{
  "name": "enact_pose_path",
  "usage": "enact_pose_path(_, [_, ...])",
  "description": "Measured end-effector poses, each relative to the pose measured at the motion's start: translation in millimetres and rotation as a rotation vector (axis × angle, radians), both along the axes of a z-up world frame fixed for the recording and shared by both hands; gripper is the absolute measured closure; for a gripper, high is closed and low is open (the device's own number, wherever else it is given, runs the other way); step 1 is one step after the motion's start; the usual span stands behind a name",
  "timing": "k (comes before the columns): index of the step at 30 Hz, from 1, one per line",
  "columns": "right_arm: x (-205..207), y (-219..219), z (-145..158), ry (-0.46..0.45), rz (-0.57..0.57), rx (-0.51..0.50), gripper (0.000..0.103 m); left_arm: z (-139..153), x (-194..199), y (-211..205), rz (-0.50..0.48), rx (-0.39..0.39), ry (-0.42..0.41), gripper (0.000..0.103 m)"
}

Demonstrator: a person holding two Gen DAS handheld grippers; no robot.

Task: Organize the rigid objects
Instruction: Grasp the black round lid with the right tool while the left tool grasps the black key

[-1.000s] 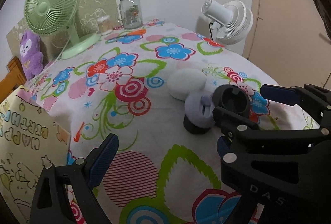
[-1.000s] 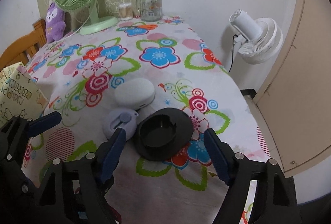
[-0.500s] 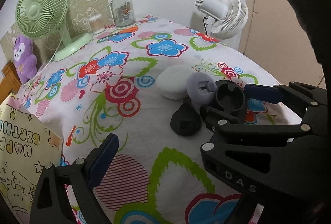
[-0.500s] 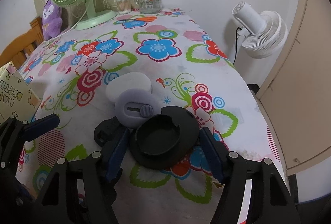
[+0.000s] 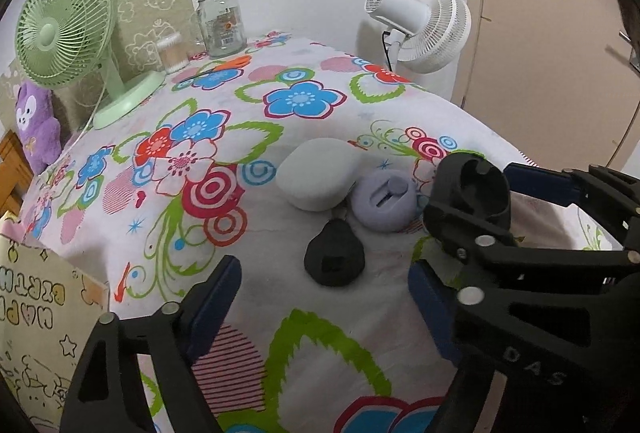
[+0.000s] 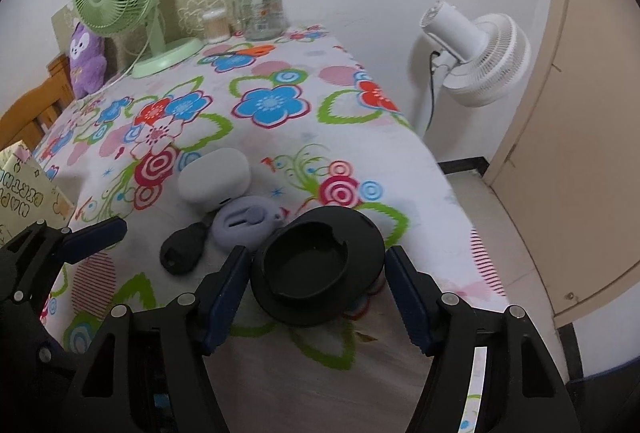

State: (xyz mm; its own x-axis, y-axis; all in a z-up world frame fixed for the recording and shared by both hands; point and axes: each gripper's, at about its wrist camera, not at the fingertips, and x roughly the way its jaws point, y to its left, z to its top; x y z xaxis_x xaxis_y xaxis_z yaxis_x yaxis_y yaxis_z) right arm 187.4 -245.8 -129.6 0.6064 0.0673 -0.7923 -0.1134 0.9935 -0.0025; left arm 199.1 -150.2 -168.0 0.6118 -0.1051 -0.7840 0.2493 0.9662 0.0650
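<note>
A white oval case (image 5: 318, 173) (image 6: 214, 179), a lilac round gadget (image 5: 386, 199) (image 6: 246, 219) and a small black pear-shaped piece (image 5: 334, 255) (image 6: 182, 249) lie together on the floral tablecloth (image 5: 280, 113). A round black holder (image 6: 318, 265) (image 5: 478, 189) sits between the fingers of my right gripper (image 6: 316, 289), whose pads flank it with small gaps. My left gripper (image 5: 324, 301) is open and empty, just short of the black piece.
At the table's far end stand a green desk fan (image 5: 64, 29), a glass jar with a green cap (image 5: 220, 21), a swab tub (image 5: 172, 53) and a purple plush (image 5: 36, 129). A white fan (image 5: 424, 21) stands past the right edge. A birthday card (image 5: 36, 321) stands at the left.
The lilac gadget was shifted toward the white case, uncovering the black pear-shaped piece beneath it. My right gripper moved forward around the black holder. The left gripper stayed open.
</note>
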Motion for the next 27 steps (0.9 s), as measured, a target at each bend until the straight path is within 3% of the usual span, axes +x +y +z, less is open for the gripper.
enact_pose_path(4, [1,-8,3,-0.006,-0.03,0.008,0.032,0,7,2,0.014,-0.04,0.022,0.025])
enact_pose_path(7, [2,-12,4,-0.009,-0.046,0.015,0.032,1,10,2,0.013,-0.073,0.038,0.036])
enact_pose_path(13, [1,-11,7,-0.014,-0.043,0.019,0.032,3,8,3,0.013,-0.082,0.035,0.071])
enact_pose_path(27, [-13,4,11,-0.01,-0.028,0.018,0.032,10,-10,9,0.014,-0.067,0.036,0.072])
